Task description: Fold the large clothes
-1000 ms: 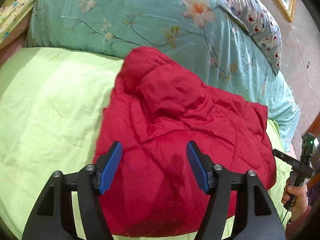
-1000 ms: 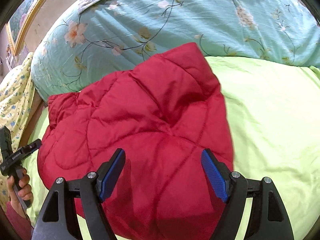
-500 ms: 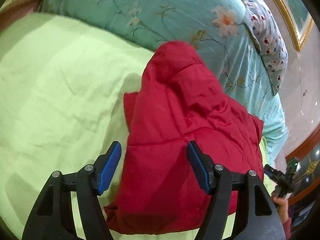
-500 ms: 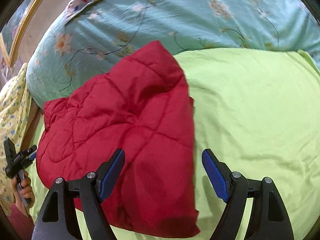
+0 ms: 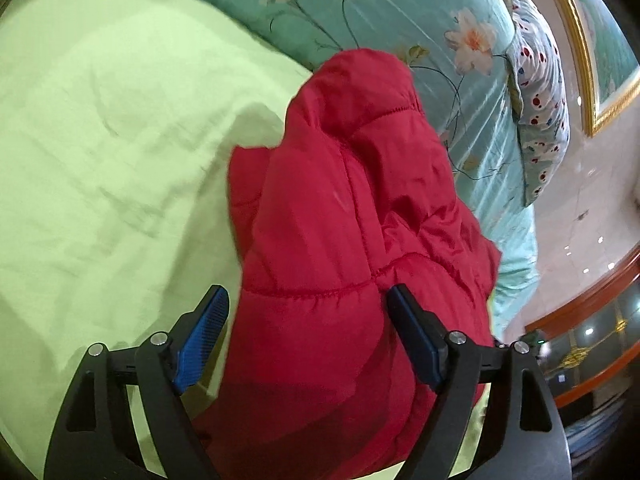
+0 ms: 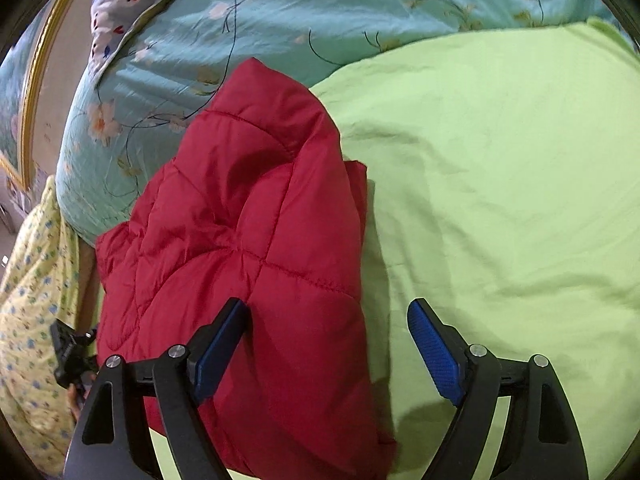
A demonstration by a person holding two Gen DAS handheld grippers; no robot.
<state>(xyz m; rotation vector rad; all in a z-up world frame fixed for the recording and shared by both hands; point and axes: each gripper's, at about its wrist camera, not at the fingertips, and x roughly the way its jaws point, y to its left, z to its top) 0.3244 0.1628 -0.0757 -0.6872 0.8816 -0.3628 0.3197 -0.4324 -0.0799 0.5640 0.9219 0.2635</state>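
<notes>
A red quilted padded jacket (image 5: 340, 220) lies folded in a bundle on the light green bedsheet (image 5: 100, 140). It also shows in the right wrist view (image 6: 248, 248). My left gripper (image 5: 306, 312) is open, its blue-padded jaws straddling the near end of the jacket from the left side. My right gripper (image 6: 326, 324) is open over the jacket's right edge, with its left pad against the fabric and its right pad over the sheet (image 6: 500, 200). Neither gripper holds anything.
A teal floral quilt (image 5: 400, 20) is heaped along the far side of the bed, also in the right wrist view (image 6: 280, 20). A white spotted pillow (image 5: 540, 92) rests against the wall by a gold picture frame (image 5: 592, 60). A yellow patterned cloth (image 6: 28, 300) lies at left.
Both grippers have swung outward around the jacket: the left view now sees it from its left side, the right view from its right edge. Both stay open; the jacket looks narrower and more bunched.
</notes>
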